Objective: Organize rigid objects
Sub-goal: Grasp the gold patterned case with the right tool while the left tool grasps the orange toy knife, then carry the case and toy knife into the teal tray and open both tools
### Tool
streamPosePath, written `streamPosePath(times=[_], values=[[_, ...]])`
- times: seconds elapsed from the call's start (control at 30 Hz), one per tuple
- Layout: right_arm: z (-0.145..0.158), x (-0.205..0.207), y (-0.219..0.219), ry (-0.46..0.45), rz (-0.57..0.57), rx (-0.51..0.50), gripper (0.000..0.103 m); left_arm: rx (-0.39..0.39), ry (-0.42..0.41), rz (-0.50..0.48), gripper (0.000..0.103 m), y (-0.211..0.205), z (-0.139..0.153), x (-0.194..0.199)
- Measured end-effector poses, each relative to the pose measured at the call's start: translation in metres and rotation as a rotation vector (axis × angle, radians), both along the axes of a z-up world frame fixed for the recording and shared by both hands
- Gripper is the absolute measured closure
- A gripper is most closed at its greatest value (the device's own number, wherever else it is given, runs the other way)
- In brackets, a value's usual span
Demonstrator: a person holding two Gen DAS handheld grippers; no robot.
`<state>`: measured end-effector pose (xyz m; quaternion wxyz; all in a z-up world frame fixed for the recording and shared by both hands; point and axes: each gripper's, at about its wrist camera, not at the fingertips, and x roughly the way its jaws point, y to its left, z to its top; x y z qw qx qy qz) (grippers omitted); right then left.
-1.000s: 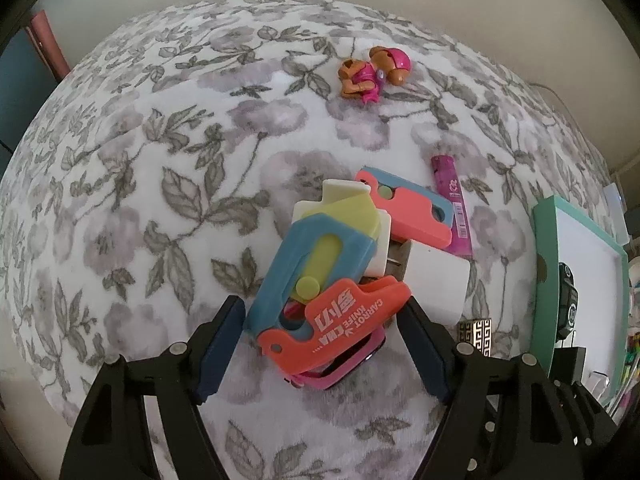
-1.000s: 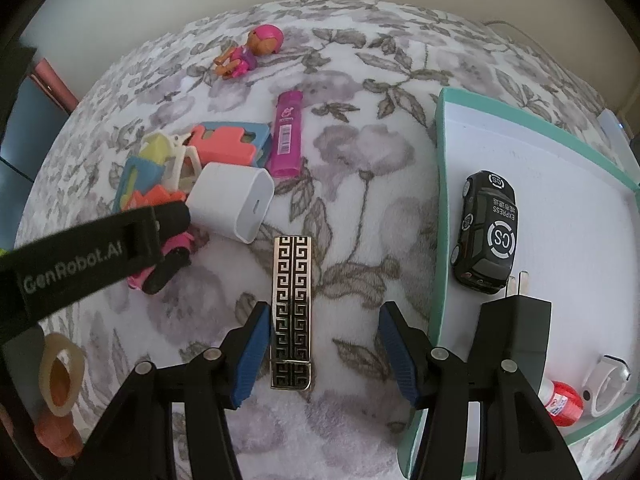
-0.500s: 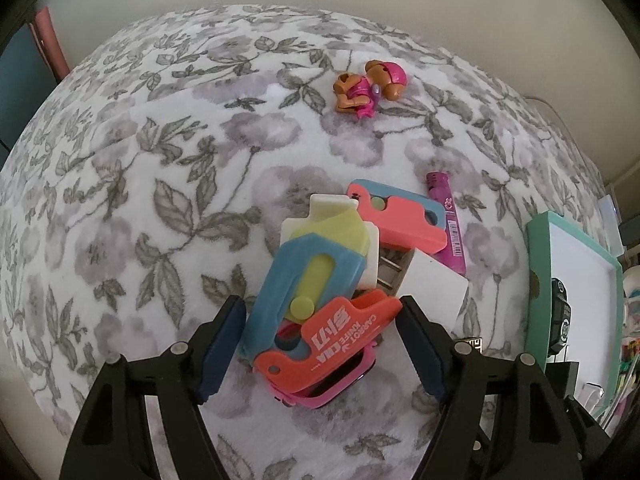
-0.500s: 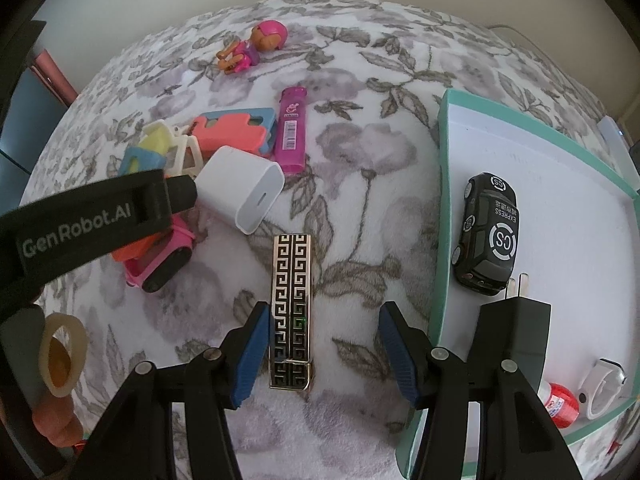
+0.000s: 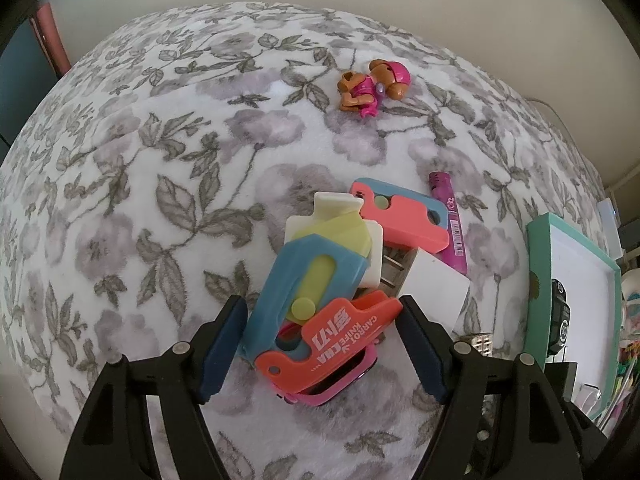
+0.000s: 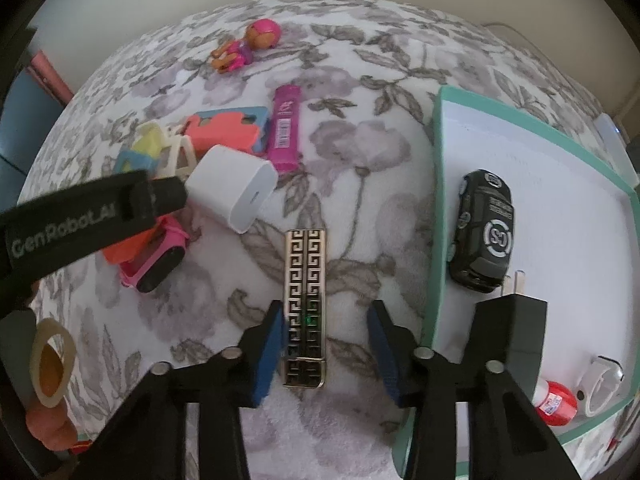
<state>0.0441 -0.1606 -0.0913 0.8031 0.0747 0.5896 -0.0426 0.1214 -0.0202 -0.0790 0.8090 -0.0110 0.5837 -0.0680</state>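
Floral fleece covers the bed (image 6: 360,152) beside a teal tray (image 6: 436,216). With jaws apart, the right claw (image 6: 326,354) straddles the patterned lighter (image 6: 306,300); centre it, then squeeze its long sides. Likewise open, the left claw (image 5: 320,350) brackets the orange carrot knife (image 5: 332,344) atop a loose pile, so lifting straight up seems wise.

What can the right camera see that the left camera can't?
Only the right wrist view shows the red-capped little bottle and black plug in the teal tray, and the whole patterned lighter between the right gripper. Only the left view shows the CARROT KNIFE lettering on the orange toy between the left gripper. Both show the doll, white charger and black car.
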Motion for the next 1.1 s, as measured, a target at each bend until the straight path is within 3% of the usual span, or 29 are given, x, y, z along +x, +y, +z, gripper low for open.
streamPosePath(times=[0.17,0.6,1.1], values=[[0.002,0.0,-0.007,-0.008,-0.025,0.023,0.081,0.004,-0.011,0.002,0.03,0.0,0.005,-0.002],[0.02,-0.005,-0.018,-0.059,-0.05,0.067,0.081,-0.018,-0.032,0.014,0.033,0.004,0.015,-0.004],[0.051,-0.013,-0.037,-0.173,-0.125,0.125,0.081,-0.031,-0.125,0.021,0.033,0.002,0.054,-0.01]])
